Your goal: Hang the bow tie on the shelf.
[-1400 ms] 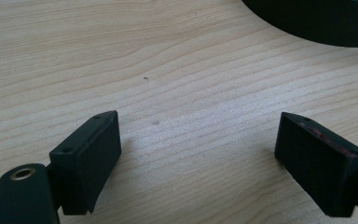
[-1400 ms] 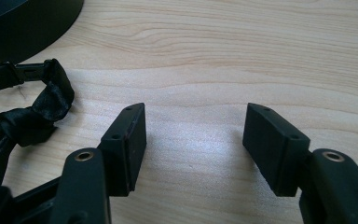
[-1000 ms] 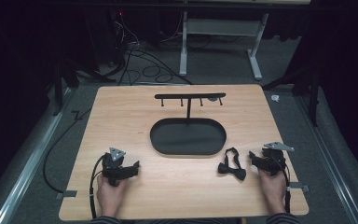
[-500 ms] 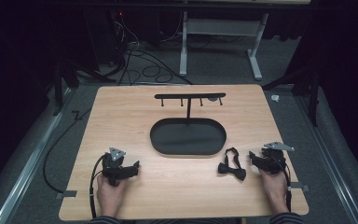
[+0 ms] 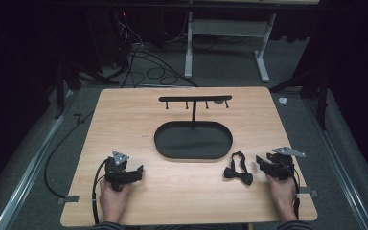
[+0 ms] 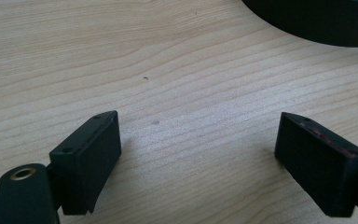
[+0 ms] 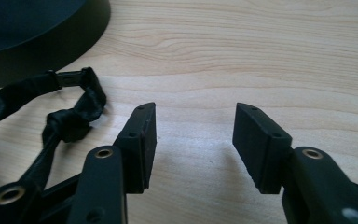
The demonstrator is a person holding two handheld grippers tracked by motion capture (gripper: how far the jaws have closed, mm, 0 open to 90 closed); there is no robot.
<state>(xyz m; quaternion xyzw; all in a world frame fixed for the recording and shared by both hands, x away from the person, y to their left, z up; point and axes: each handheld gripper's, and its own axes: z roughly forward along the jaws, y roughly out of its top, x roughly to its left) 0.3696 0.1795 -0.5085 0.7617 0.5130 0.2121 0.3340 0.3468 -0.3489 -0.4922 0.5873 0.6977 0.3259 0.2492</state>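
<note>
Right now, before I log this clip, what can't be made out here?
- Bow tie: cut off by the left edge in the right gripper view.
- Stand base: cut off by the top edge in the left gripper view.
- Stand pegs: too small to read, high view.

black bow tie (image 5: pixel 238 170) lies flat on table, strap seemingly looped.

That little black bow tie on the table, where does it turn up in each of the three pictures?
High view: the bow tie lies lower right, between the oval tray and the right gripper.
Left gripper view: bare table and a tray edge at the top right.
Right gripper view: bow tie at the left edge, outside the open jaws.
Shared landmark: the black tray.
</note>
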